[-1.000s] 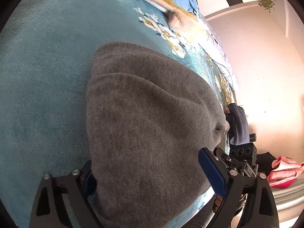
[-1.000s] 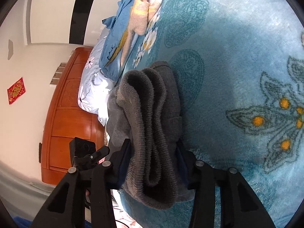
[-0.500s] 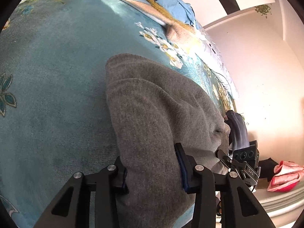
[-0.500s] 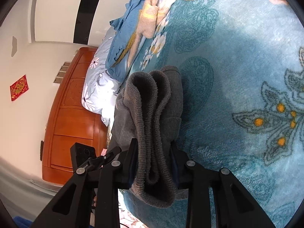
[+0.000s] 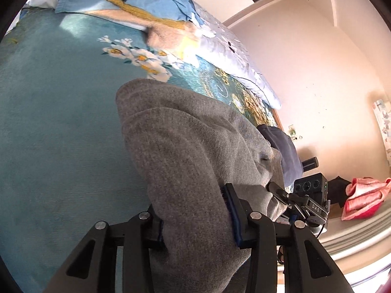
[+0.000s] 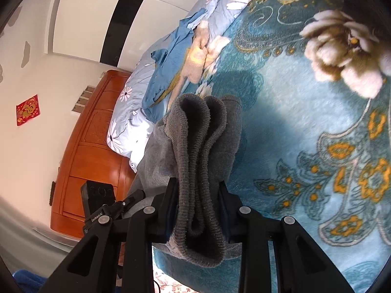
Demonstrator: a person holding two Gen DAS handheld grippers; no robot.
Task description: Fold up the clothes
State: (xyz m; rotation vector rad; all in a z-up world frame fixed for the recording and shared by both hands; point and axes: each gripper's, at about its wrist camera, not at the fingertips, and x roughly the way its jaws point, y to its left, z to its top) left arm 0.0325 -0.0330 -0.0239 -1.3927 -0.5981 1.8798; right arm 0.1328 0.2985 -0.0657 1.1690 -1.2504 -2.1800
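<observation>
A folded grey knit garment (image 5: 185, 151) lies over the near edge of a teal floral blanket (image 5: 53, 127) on a bed. My left gripper (image 5: 195, 217) is shut on one bunched end of it, cloth filling the gap between both fingers. In the right wrist view my right gripper (image 6: 198, 200) is shut on the garment's ribbed hem (image 6: 198, 146), which bulges in thick folds above the fingers. The right gripper (image 5: 300, 202) shows at the garment's far side in the left wrist view. The left gripper (image 6: 107, 214) appears at lower left in the right wrist view.
A blue garment with a beige one (image 5: 136, 2) lies at the far end of the bed, beside a floral duvet (image 6: 136, 92). A wooden headboard (image 6: 90, 146) stands left. A dark blue cloth (image 5: 286, 151) and pink clothes (image 5: 364, 195) lie beyond the bed edge.
The left gripper went from open around the grey garment to shut on it. Both grippers have lifted and drawn the garment's ends closer to the cameras.
</observation>
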